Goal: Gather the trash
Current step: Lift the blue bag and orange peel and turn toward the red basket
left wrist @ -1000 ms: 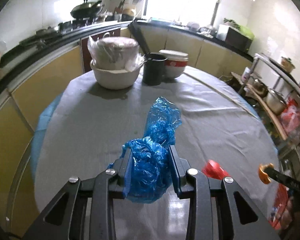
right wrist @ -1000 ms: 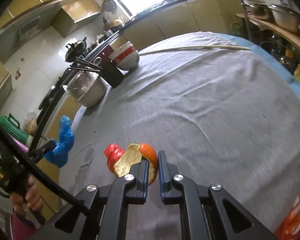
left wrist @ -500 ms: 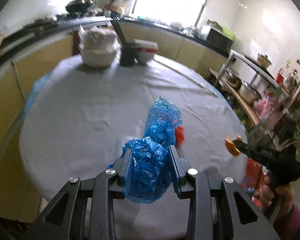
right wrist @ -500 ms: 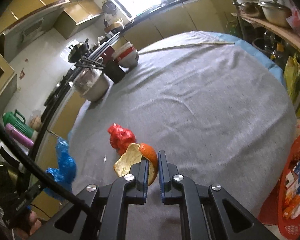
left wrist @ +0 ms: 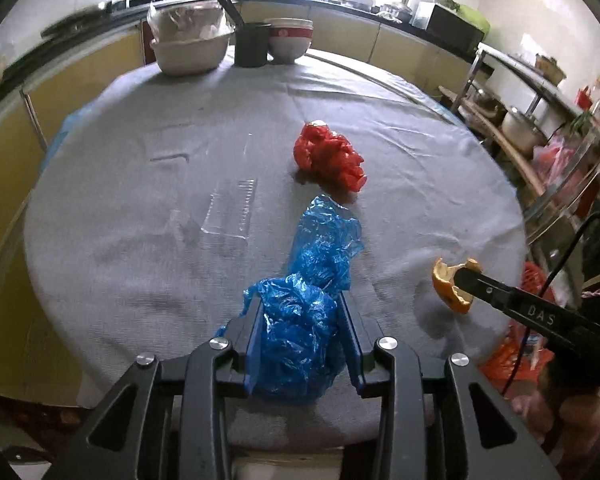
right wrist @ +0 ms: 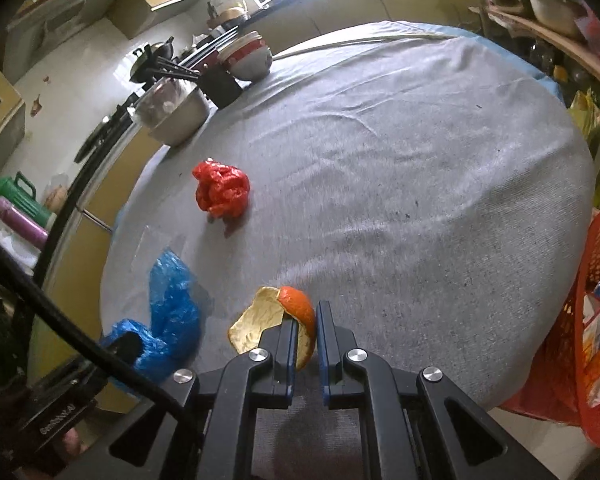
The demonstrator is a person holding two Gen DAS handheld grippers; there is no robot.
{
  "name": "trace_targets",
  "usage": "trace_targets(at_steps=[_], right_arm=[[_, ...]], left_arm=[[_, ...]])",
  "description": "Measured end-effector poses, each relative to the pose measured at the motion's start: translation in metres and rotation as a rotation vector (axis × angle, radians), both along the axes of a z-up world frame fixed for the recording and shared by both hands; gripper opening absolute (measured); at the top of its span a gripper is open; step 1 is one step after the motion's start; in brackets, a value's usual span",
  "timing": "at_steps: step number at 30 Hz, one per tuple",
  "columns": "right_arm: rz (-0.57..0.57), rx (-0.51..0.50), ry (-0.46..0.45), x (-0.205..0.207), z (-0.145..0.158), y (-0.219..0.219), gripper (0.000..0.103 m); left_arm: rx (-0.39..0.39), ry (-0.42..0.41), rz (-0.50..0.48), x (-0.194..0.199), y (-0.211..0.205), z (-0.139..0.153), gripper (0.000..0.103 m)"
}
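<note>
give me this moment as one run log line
left gripper: jaws opening, blue plastic bag between them | right gripper: shut on orange peel | red plastic bag: on table

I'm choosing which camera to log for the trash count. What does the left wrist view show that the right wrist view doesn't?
Only the left wrist view: a flat clear plastic wrapper lying on the table. Only the right wrist view: the red basket beside the table, holding packets. Both: blue plastic bag between the opening left jaws, orange peel pinched in the right gripper, red bag on the cloth.
</note>
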State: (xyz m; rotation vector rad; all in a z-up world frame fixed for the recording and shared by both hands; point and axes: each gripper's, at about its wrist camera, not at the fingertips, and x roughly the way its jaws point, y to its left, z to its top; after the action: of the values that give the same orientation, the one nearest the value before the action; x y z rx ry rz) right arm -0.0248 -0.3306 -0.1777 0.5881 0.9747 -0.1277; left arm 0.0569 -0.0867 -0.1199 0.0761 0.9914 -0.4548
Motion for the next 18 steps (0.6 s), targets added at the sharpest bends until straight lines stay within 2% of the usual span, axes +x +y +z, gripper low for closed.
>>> trace_targets(at_steps=[4,10,16,18], right_arm=[[-0.004,0.013,0.029,-0.001,-0.009,0.002,0.013],[-0.023,0.066,0.034,-0.008,-0.013,-0.001,0.014],[-0.034,0.097,0.012,-0.012,-0.015,-0.002,0.014],[-0.016,0.078,-0.007,-0.011,-0.015,0.002,0.014]], left_arm=[[0.060,-0.040,-0.009,-0.010,-0.007,0.001,0.043],[0.106,-0.072,-0.034,-0.018,-0.013,-0.002,0.049],[0.098,-0.085,-0.042,-0.021,-0.013,-0.003,0.049],[0.086,-0.095,-0.050,-0.021,-0.012,-0.002,0.044]])
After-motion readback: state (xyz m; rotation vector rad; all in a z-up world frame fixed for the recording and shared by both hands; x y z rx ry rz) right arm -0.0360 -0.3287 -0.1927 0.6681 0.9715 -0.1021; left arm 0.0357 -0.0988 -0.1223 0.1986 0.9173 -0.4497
